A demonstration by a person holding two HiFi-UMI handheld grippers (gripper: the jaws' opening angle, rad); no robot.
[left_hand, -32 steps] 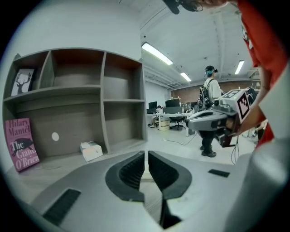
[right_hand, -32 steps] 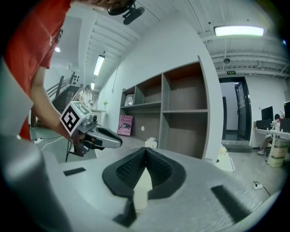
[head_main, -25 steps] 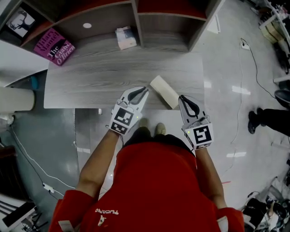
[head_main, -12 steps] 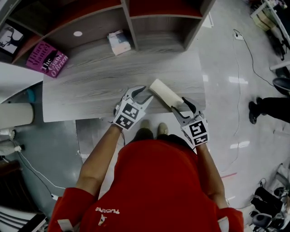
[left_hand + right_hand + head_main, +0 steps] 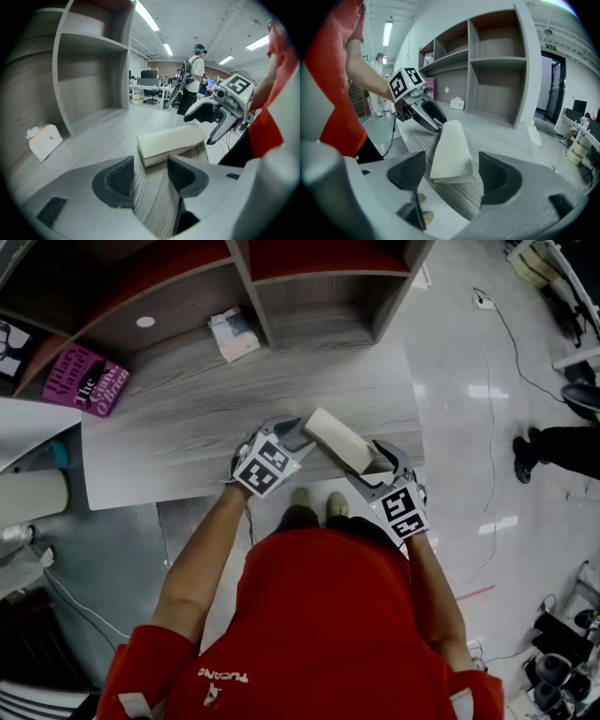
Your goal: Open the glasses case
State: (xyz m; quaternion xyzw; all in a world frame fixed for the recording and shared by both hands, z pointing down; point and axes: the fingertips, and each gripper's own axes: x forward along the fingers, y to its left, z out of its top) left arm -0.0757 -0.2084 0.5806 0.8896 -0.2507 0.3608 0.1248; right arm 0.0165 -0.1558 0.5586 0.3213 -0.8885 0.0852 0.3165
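And there was the cream glasses case (image 5: 339, 439), shut, lying slantwise on the grey wood-grain desk (image 5: 178, 432), close to its front edge and near its right corner. What it held could not be seen.

The left gripper (image 5: 292, 430) had come in at the case's far-left end. Its jaws had just been opening and stood spread, with the case's end at the mouth of the gap and neither pad pressing on it. The right gripper (image 5: 378, 468) sat at the near-right end. Its jaws had just been opening too and were wide apart, with the case's end between them and clear of both pads. So the two grippers faced each other along the case, one at each end.

Farther back on the desk stood a shelf unit (image 5: 251, 277). A small white packet (image 5: 232, 334) lay in its left open bay, well apart from the case. A purple book (image 5: 86, 381) leaned at the far left. "The" could be read on its cover, but the rest was too small to make out.

Below the desk edge were the person's shoes (image 5: 311, 507), and cables (image 5: 487, 352) trailed across the glossy floor at the right.
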